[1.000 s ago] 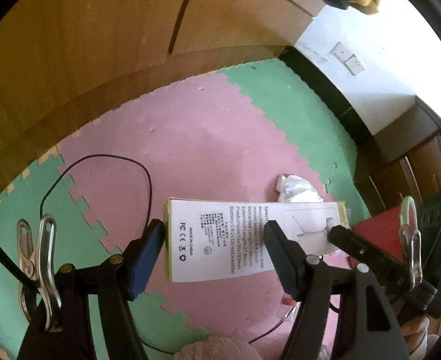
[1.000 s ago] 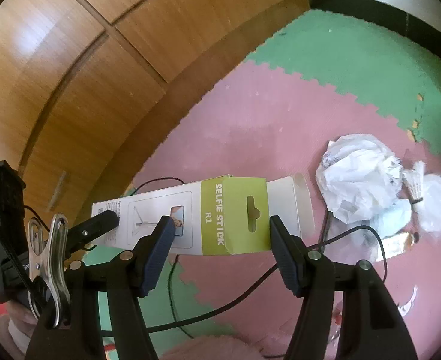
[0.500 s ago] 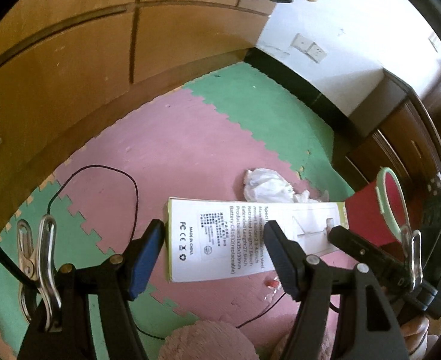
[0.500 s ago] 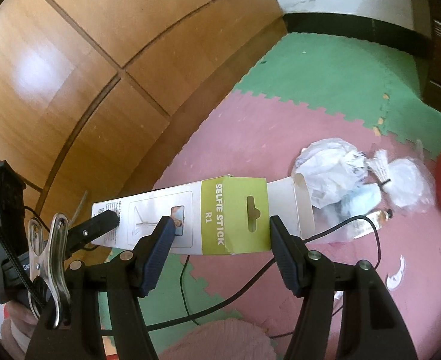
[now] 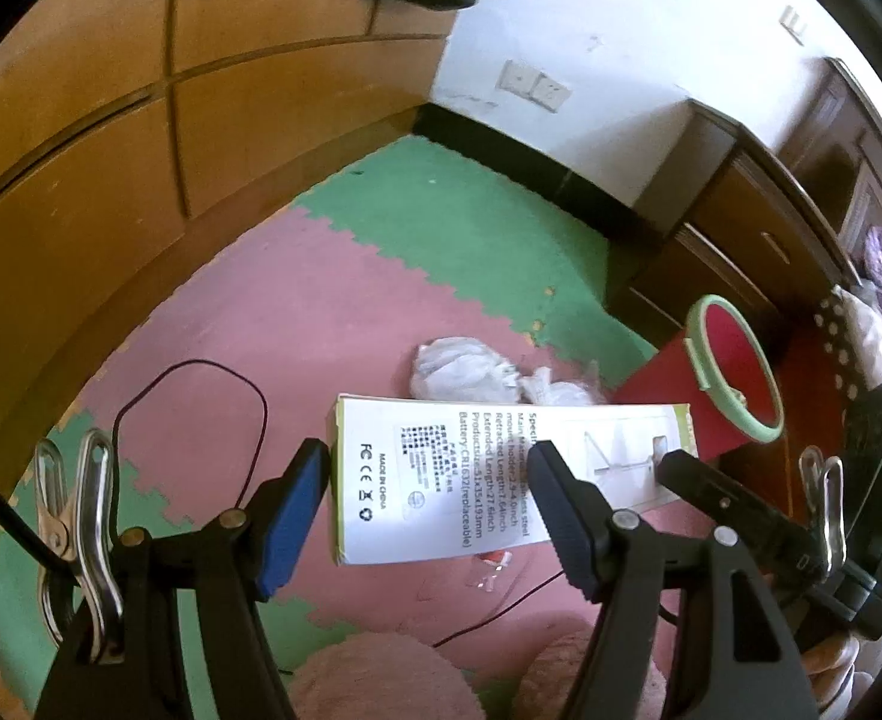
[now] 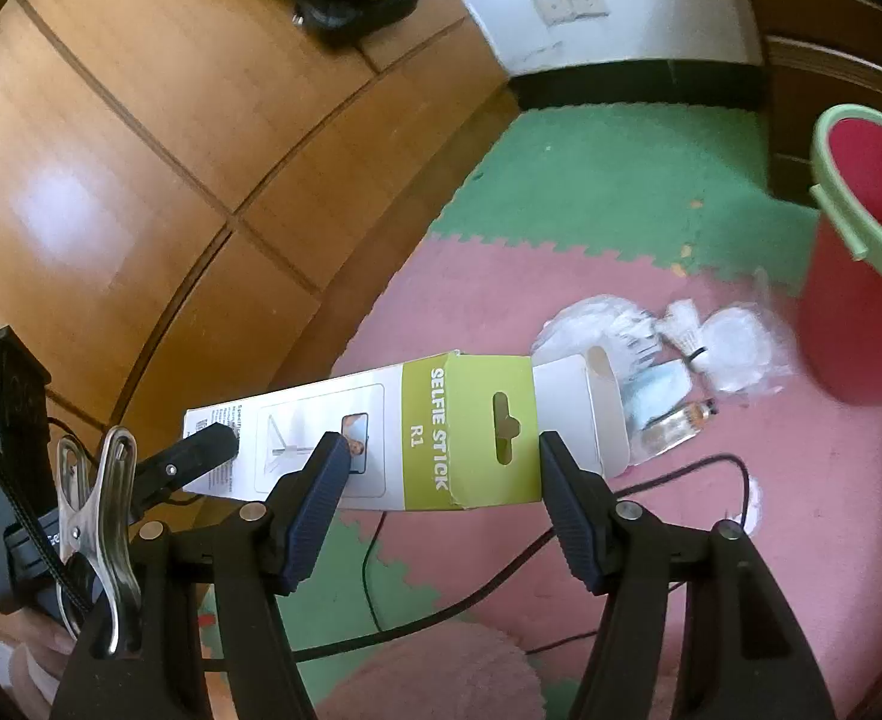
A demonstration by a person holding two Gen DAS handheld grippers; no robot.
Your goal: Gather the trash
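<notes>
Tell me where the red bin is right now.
The red bin stands on the foam mat at the right wrist view's right edge, just right of the crumpled white trash, by the dark cabinet.

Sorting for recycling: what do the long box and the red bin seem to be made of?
The box looks like thin printed cardboard, slightly glossy: folded flaps, a punched hang slot, sharp creases. The bin looks like smooth moulded plastic, matte red with a pale green rim, though blur leaves the finish uncertain.

The box (image 6: 417, 432) spans both grippers above the mat (image 6: 621, 192); wrappers (image 6: 615, 324) lie beyond, the bin (image 6: 849, 324) right (near the cabinet (image 5: 741, 228)).
</notes>
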